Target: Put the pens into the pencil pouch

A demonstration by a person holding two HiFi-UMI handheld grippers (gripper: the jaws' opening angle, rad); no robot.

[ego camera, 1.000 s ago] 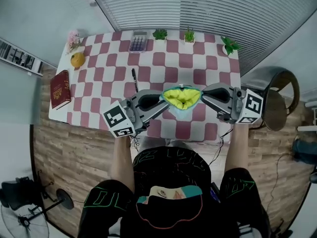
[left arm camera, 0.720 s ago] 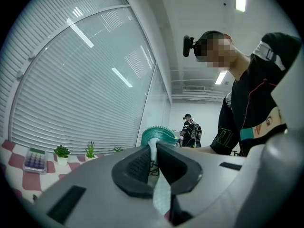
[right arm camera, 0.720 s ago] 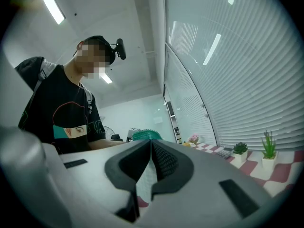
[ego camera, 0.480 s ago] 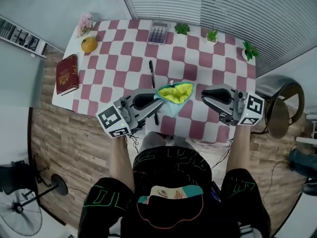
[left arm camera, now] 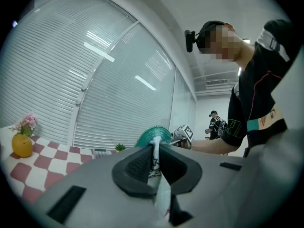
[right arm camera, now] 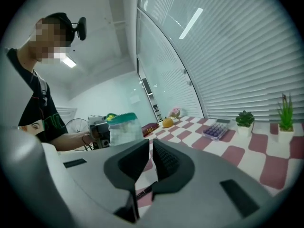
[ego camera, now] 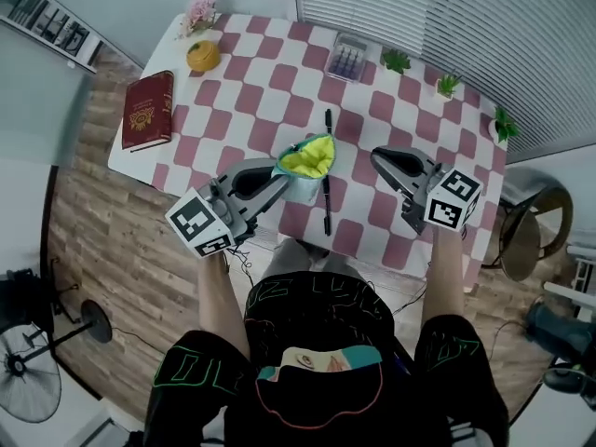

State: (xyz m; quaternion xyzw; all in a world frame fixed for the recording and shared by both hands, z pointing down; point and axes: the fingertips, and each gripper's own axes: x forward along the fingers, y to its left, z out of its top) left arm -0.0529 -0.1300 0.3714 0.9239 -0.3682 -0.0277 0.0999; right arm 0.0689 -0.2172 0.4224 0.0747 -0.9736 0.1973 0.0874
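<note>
Left jaws: the left gripper (left arm camera: 154,152) is clenched on the rim of the pencil pouch (ego camera: 305,156). It has just been closing, and white fabric is pinched between its pads.
Right jaws: the right gripper (right arm camera: 151,156) is released, its jaws only a narrow slit apart. They have just been opening, with nothing between them.
Pouch: hangs from the left gripper above the desk (ego camera: 244,91), its yellow-lined mouth gaping upward.
Pens (ego camera: 328,142): black, lying on the desk just beside the pouch, between the two grippers. I can't tell whether it is one pen or two end to end.
Step, I'd say: the right gripper goes for a pen.
Doing it well: spread the right jaws wider and come down across the barrel near its middle, so the pen doesn't pivot. Keep the pouch mouth up and steady.
</note>
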